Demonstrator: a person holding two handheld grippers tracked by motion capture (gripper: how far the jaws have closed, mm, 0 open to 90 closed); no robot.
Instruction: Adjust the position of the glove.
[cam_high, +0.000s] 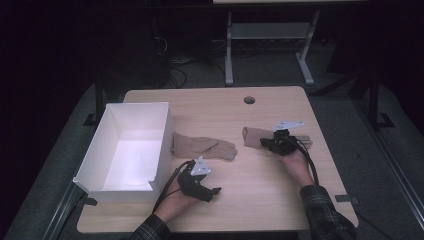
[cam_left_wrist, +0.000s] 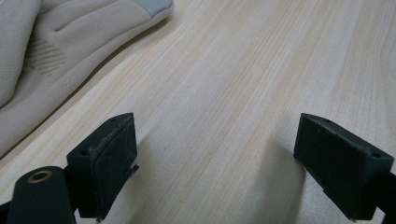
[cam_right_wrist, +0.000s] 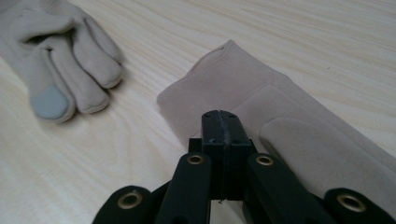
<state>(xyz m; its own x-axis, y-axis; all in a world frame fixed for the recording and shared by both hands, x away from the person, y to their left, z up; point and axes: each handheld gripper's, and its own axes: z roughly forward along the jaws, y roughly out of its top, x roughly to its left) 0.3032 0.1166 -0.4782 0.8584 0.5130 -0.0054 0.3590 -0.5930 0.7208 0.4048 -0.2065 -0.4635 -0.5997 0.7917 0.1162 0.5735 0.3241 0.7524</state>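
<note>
Two beige gloves lie on the wooden table. One glove rests flat beside the box, fingers toward the right, one fingertip grey. The other glove lies right of the middle. My right gripper hovers low over that glove's cuff end, jaws pressed together with no fabric visible between them. My left gripper sits near the front edge, just short of the first glove, jaws wide apart above bare wood.
A white open box stands at the table's left side, with nothing inside. A round cable hole sits near the far edge. Beyond the table stand the legs of another desk and some cables on the floor.
</note>
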